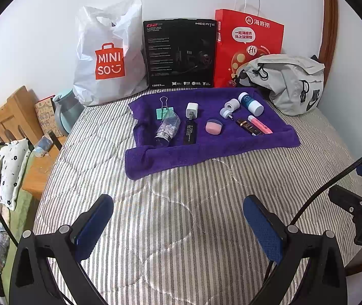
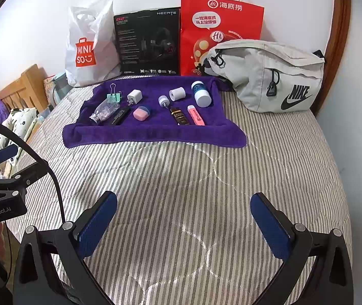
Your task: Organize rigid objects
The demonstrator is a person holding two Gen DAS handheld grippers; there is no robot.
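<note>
A purple towel [image 1: 206, 152] [image 2: 155, 134] lies on the striped bed and carries several small items: a green binder clip [image 1: 164, 110], a clear bottle [image 1: 168, 128], a white charger [image 1: 191, 110], a black flat bar [image 1: 189, 133], a pink case [image 1: 214, 126], a white tape roll [image 1: 231, 105], a blue-and-white jar [image 1: 250, 103], a dark tube [image 1: 245, 126] and a pink marker [image 1: 259, 124]. My left gripper [image 1: 178, 225] hangs open over the bare quilt, well short of the towel. My right gripper [image 2: 184, 225] is open too, equally far back, holding nothing.
Against the wall stand a white Miniso bag [image 1: 108, 56], a black headset box [image 1: 181, 53] and a red paper bag [image 1: 247, 43]. A grey Nike pouch [image 2: 270, 76] lies right of the towel. A wooden headboard [image 1: 10, 117] and pillows are at the left.
</note>
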